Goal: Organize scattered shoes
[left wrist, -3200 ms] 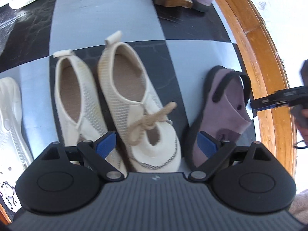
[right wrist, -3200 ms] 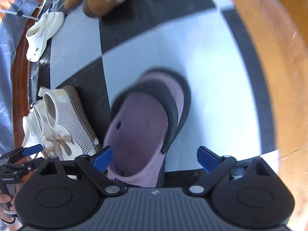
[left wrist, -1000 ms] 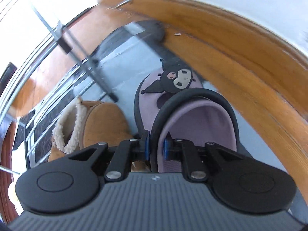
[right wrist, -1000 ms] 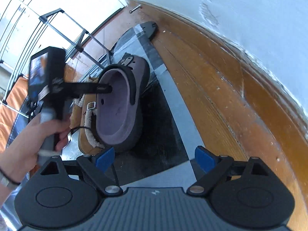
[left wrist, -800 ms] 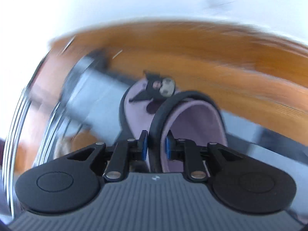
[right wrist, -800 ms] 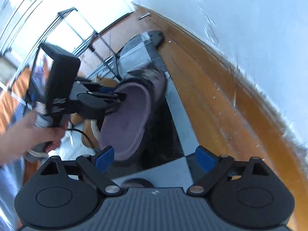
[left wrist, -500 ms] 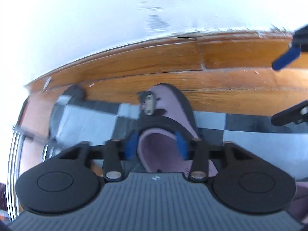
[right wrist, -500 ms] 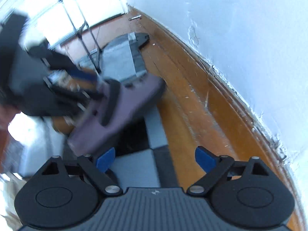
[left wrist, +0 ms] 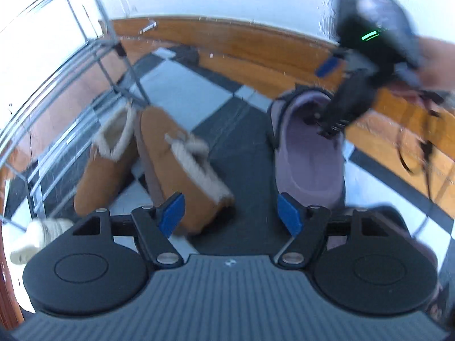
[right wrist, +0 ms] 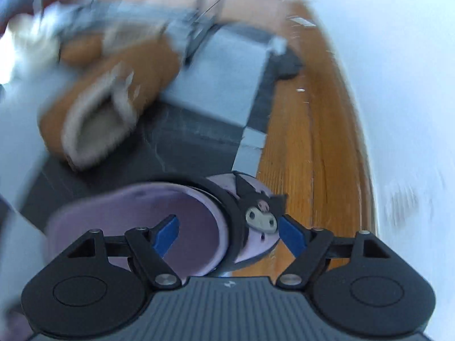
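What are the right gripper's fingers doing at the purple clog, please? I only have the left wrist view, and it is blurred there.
Observer: The right gripper is open and straddles the clog's black strap. One finger is inside the opening and the other is outside, over the toe.
Operator: Thank you. Is there anything on the toe that I should avoid?
Observer: Yes, a cartoon charm sits on the toe, right beside the outer finger.
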